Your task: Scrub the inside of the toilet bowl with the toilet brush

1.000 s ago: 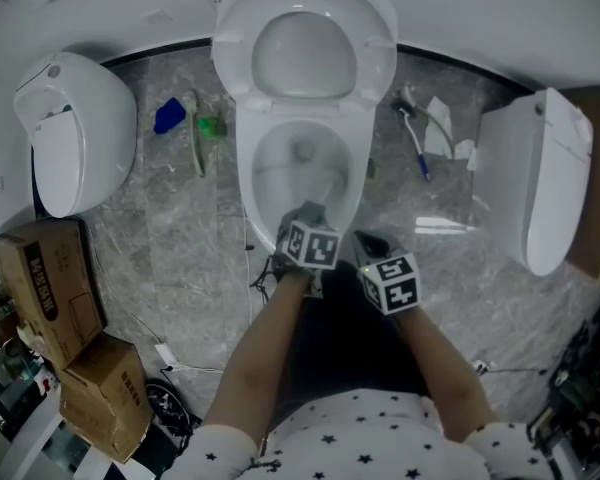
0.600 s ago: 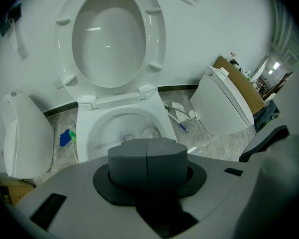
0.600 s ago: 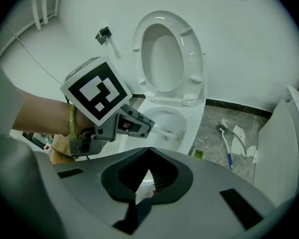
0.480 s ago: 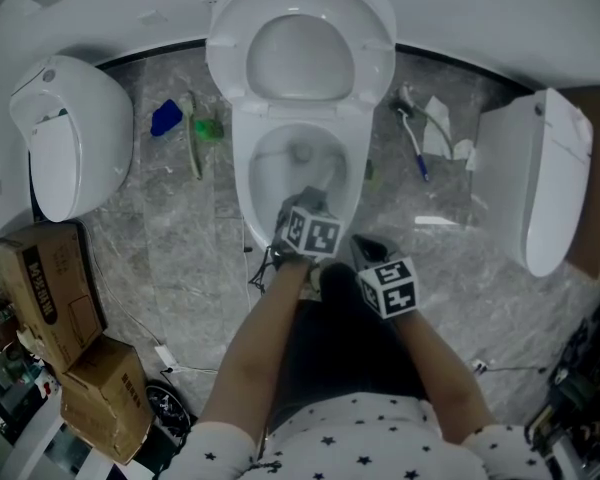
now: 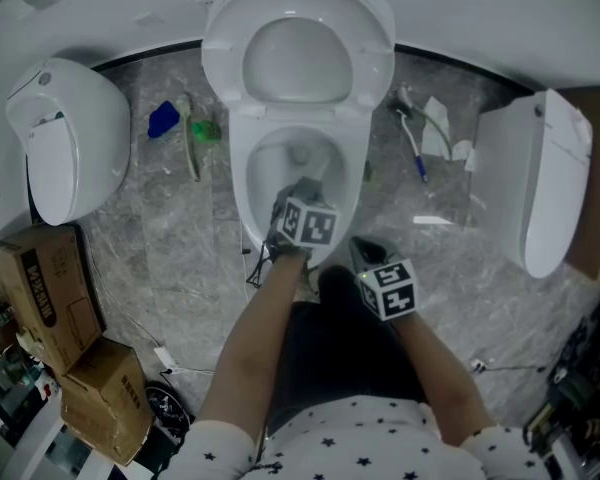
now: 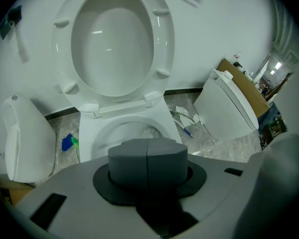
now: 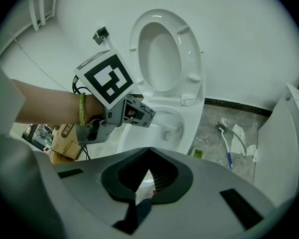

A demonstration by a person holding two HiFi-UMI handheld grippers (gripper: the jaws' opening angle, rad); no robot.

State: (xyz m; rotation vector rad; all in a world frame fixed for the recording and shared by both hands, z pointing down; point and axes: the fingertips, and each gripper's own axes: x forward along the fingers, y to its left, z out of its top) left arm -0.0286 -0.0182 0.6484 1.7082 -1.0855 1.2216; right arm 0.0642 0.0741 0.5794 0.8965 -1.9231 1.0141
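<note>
At 10 o'clock in the head view a spare white toilet (image 5: pixel 65 138) lies on the grey marbled floor (image 5: pixel 180 258), with cardboard boxes (image 5: pixel 45 293) stacked at 8 o'clock. A blue object (image 5: pixel 163 120) and a green one (image 5: pixel 208 128) lie on the floor between that toilet and the middle one. At 12 o'clock the raised seat and lid (image 5: pixel 298 43) lean against the wall above the open toilet bowl (image 5: pixel 265 173). The left gripper (image 5: pixel 302 190) hangs over the bowl's near half, pointing toward 12 o'clock. Its pads are pressed together with only a seam between them. In the right gripper view a pale handle runs from its tip down into the bowl, so it grips the toilet brush (image 7: pixel 168 131), whose head sits low inside near the drain. The right gripper (image 5: pixel 365 251) hovers at 5 o'clock from the bowl, outside the rim and above the person's dark trousers. Its jaws stand a little apart in a narrow wedge, with nothing held. At 2 o'clock a blue-handled brush (image 5: pixel 417 150) lies on the floor, and another white toilet (image 5: pixel 540 183) stands at 3 o'clock.
</note>
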